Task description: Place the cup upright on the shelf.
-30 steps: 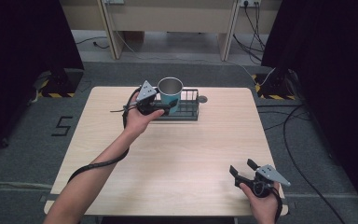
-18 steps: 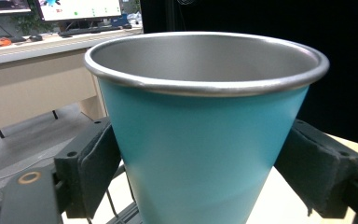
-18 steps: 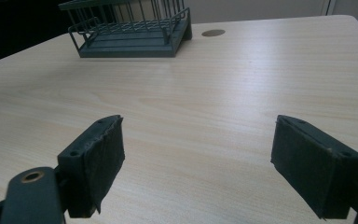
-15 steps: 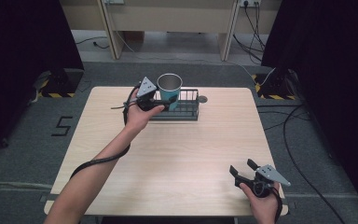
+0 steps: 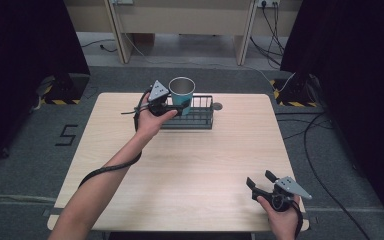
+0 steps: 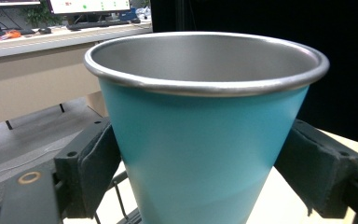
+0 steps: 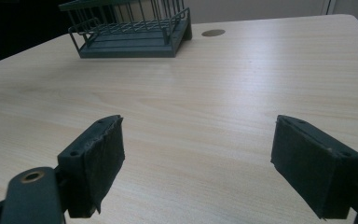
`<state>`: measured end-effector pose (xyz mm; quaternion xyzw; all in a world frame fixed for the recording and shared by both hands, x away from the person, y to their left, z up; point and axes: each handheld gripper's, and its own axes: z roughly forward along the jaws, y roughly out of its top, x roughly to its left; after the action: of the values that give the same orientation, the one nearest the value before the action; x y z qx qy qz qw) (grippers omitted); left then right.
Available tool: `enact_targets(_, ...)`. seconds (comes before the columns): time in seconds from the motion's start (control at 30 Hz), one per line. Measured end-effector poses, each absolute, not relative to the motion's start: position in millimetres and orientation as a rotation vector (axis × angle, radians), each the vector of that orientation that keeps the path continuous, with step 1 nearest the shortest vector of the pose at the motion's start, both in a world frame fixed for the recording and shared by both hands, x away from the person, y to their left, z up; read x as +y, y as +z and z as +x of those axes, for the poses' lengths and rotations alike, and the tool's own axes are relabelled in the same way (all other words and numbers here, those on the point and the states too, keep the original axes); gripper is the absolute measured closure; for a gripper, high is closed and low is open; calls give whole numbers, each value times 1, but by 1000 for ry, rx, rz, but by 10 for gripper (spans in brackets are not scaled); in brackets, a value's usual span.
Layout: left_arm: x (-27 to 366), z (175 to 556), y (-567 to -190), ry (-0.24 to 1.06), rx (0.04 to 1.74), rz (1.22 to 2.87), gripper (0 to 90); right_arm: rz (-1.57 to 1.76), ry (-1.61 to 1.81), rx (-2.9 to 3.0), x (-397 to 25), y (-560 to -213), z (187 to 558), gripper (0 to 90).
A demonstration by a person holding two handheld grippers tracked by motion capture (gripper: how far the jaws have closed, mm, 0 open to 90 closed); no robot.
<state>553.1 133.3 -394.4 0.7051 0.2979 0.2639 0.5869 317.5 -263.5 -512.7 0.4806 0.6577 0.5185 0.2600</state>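
A: Where's the cup (image 5: 182, 92) now?

B: At the left end of the wire basket (image 5: 200, 117), standing upright with its base at or just inside that end. I can't tell whether the base rests on the basket floor or hangs a little above it. The left claw (image 5: 176, 108) has a pad on each side of the teal wall, below the steel rim, and both pads look pressed against it in the left claw's own view (image 6: 200, 140).

A: How would you expect it to handle?

B: Stiff and light, I'd guess: thin metal, empty as far as the inside shows. The wall tapers downward and looks smooth, so it could slip upward out of a squeeze. Holding mid-wall with the pads flat on opposite sides seems the sensible place, which is where they sit.

A: And the other one?

B: The right claw (image 5: 262, 181) is well away from the basket, near the front right corner of the surface (image 5: 190, 165), jaws spread wide with nothing between them. Its view shows bare wood between the pads (image 7: 105, 154) and the basket farther off.

A: Anything changed from a second ago?

B: Little. The left hand (image 5: 150, 120) and cup sit in about the same spot by the basket's left end, perhaps shifted slightly. The right claw hasn't moved.
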Motion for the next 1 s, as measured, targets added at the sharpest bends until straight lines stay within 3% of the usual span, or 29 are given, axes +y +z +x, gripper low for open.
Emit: enact_targets(1.0, 121, 586, -401, 643, 798, 1648, 162, 1309, 1418, 1774, -265, -513, 317, 179)
